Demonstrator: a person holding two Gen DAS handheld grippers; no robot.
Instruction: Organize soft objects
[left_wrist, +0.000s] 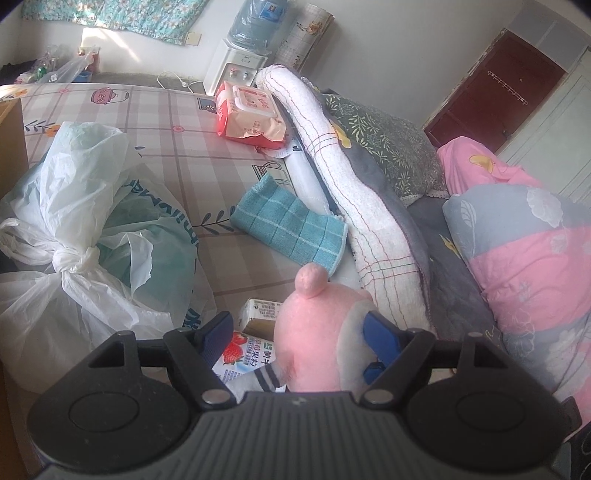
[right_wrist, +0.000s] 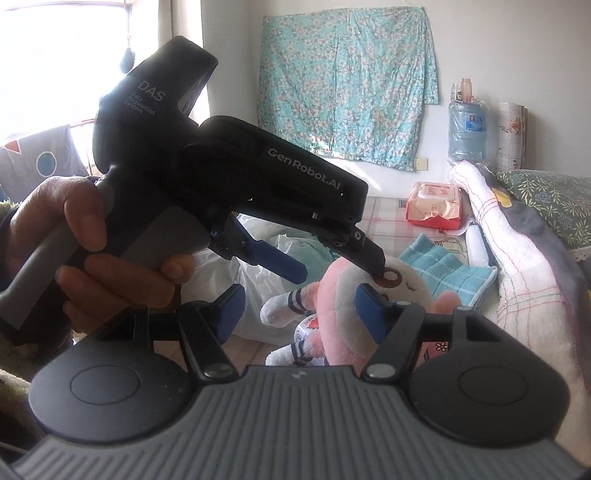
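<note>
The pink and white plush toy (left_wrist: 317, 343) lies at the near edge of the bed covered in a checked, flower-printed sheet (left_wrist: 147, 110), on top of a strawberry-printed carton (left_wrist: 240, 354) and just beside a rolled white blanket with thin coloured lines (left_wrist: 354, 206). The left tool (left_wrist: 295, 332) stands with its blue pads wide apart around the toy's body, the right-hand pad touching the white plush; it does not squeeze it. In the right wrist view the same left tool (right_wrist: 343, 266) reaches down onto the toy's white face (right_wrist: 406, 288), held by a bare hand (right_wrist: 85, 243). The right tool (right_wrist: 299, 314) is also wide, one pad near the toy's head, holding nothing. Farther back on the bed lie a folded teal checked towel (left_wrist: 291, 229), a red and white wet-wipe pack (left_wrist: 251, 114) and knotted translucent plastic bags (left_wrist: 92, 229).
</note>
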